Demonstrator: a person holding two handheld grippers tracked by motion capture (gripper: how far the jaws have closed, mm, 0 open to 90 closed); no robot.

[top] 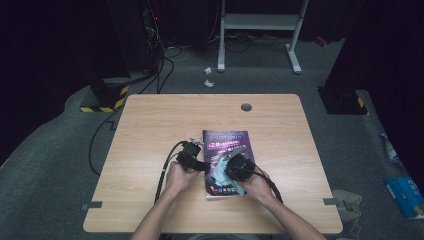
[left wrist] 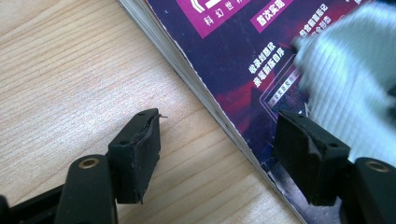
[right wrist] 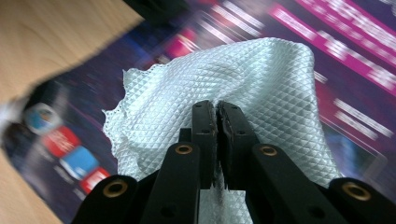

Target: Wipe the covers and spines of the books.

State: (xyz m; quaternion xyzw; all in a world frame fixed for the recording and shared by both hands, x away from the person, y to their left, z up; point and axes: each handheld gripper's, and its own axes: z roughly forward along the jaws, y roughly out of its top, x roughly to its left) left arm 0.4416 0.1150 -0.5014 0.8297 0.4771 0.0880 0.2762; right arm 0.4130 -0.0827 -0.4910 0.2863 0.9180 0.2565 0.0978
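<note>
One dark purple paperback book with magenta title blocks (top: pixel 227 150) lies flat at the centre of the light wooden bench (top: pixel 150 125), slightly below the middle of the high view. One pale, diamond-textured cloth (top: pixel 220 167) rests on the lower half of its cover.

Two tongs are at work, one in each hand. The right tongs (right wrist: pixel 216 114), in the lower centre of the right gripper view, are clenched on the cloth (right wrist: pixel 261 79), their two black jaws pressed together with the fabric bunched between them and spreading out above the book's cover (right wrist: pixel 355 56). In the high view they sit over the book's lower right part (top: pixel 239 167).

The left tongs (left wrist: pixel 217 144) are released, jaws standing well apart: one jaw lies over bare wood (left wrist: pixel 70 70) at the lower left of the left gripper view, the other over the book's cover at the lower right, straddling the page edge (left wrist: pixel 187 70). The cloth (left wrist: pixel 350 79) appears blurred at that view's upper right. In the high view these tongs (top: pixel 192 160) sit just beside the book's left edge.
</note>
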